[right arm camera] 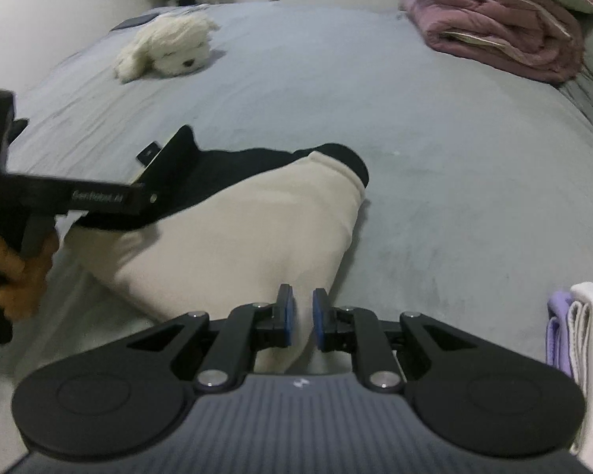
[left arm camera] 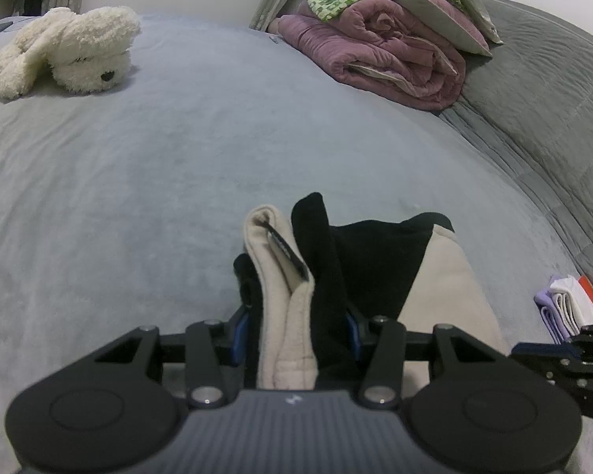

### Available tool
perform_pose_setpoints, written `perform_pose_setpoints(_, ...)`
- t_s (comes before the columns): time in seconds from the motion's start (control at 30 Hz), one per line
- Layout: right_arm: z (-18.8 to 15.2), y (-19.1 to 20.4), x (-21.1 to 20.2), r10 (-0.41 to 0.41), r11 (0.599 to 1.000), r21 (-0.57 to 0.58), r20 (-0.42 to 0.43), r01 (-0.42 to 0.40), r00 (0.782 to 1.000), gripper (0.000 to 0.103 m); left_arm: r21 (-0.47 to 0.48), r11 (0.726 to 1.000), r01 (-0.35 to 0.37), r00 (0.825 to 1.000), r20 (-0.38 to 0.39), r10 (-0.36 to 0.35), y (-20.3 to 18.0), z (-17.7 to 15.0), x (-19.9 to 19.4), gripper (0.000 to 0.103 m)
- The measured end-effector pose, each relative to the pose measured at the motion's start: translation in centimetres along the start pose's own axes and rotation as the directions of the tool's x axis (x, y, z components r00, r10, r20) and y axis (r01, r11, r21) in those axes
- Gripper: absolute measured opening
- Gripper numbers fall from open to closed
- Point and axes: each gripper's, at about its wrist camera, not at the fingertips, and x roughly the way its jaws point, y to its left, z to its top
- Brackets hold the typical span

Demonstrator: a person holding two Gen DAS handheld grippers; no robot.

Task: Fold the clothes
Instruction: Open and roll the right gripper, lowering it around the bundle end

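Looking through the left wrist camera, the left gripper (left arm camera: pixel 292 316) is squeezing a bunched edge of the cream and black garment (left arm camera: pixel 284 276). The rest of it trails off to the right on the grey bed (left arm camera: pixel 138 177). A white plush dog (left arm camera: pixel 67 51) and a rolled pink quilt (left arm camera: pixel 379 55) sit far back. If the thick bunch slips out of the pads, the fold could flop open (thick cloth is slippery). The pads are mostly hidden behind the cloth.

In the right wrist camera, the right gripper (right arm camera: pixel 300 318) has only a narrow gap between its blue pads. The garment's cream part (right arm camera: pixel 233 229) lies right in front, but I cannot tell if any cloth is pinched. A hand (right arm camera: pixel 23 272) holds the other gripper at the left edge, blurry and cut off. Some folded cloths (right arm camera: pixel 581 335) at the right are cut off too, and a wide swing could knock them over.
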Motion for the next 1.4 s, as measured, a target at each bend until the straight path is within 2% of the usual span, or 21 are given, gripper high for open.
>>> perform_pose_setpoints(0.13,-0.3,-0.7,-0.4,0.033,0.999,-0.007,-0.024,-0.033,0.999,0.016,-0.003,1.000,0.000,1.000,0.001,0.000,0.1,0.0,0.0,0.048)
perform_pose_setpoints(0.27,-0.2,-2.1,-0.7,0.047,0.996,0.074,-0.009,-0.047,0.999,0.018,-0.005,1.000,0.001,1.000,0.005,-0.001,0.1,-0.1,0.0,0.048)
perform_pose_setpoints(0.3,-0.1,-2.6,-0.7,0.054,0.993,0.102,-0.005,-0.053,0.999,0.021,-0.003,1.000,0.000,1.000,0.006,0.000,0.0,-0.1,-0.1,0.048)
perform_pose_setpoints(0.33,-0.1,-3.0,-0.8,0.060,0.990,0.130,0.002,-0.060,0.998,0.029,-0.002,1.000,0.000,1.000,0.007,0.000,0.0,-0.1,-0.1,0.048)
perform_pose_setpoints(0.4,0.1,-3.7,-0.8,0.072,0.980,0.183,0.019,-0.075,0.997,0.038,-0.001,1.000,0.001,1.000,0.009,-0.001,0.0,-0.1,-0.1,0.048)
perform_pose_setpoints(0.43,0.1,-4.2,-0.8,0.076,0.974,0.211,0.023,-0.079,0.997,0.038,-0.001,1.000,0.000,1.000,0.010,0.000,0.0,-0.1,-0.1,0.048)
perform_pose_setpoints(0.63,-0.1,-7.1,-0.3,0.121,0.914,0.387,0.024,-0.121,0.992,0.038,0.000,1.000,-0.005,1.000,0.014,0.005,-0.2,-0.2,-0.1,0.048)
perform_pose_setpoints(0.73,-0.3,-7.7,-0.1,0.169,0.889,0.429,0.026,-0.163,0.985,0.040,0.000,1.000,-0.005,1.000,0.015,0.005,-0.2,-0.2,-0.2,0.048)
perform_pose_setpoints(0.9,-0.6,-8.3,1.1,0.280,0.824,0.505,0.027,-0.255,0.959,0.046,-0.002,1.000,-0.005,1.000,0.015,0.005,-0.2,-0.2,-0.1,0.048)
perform_pose_setpoints(1.0,-0.7,-8.6,1.4,0.302,0.796,0.541,0.035,-0.272,0.953,0.054,-0.006,1.000,-0.001,1.000,0.013,0.001,-0.1,-0.1,-0.1,0.048)
perform_pose_setpoints(1.17,-0.9,-9.1,2.1,0.337,0.744,0.598,0.049,-0.298,0.940,0.054,-0.016,1.000,0.007,1.000,0.010,-0.007,0.1,0.0,-0.1,0.048)
perform_pose_setpoints(1.4,-1.1,-9.2,2.2,0.352,0.722,0.618,0.059,-0.311,0.934,0.055,-0.032,0.999,0.017,1.000,0.005,-0.017,0.4,-0.1,-0.1,0.048)
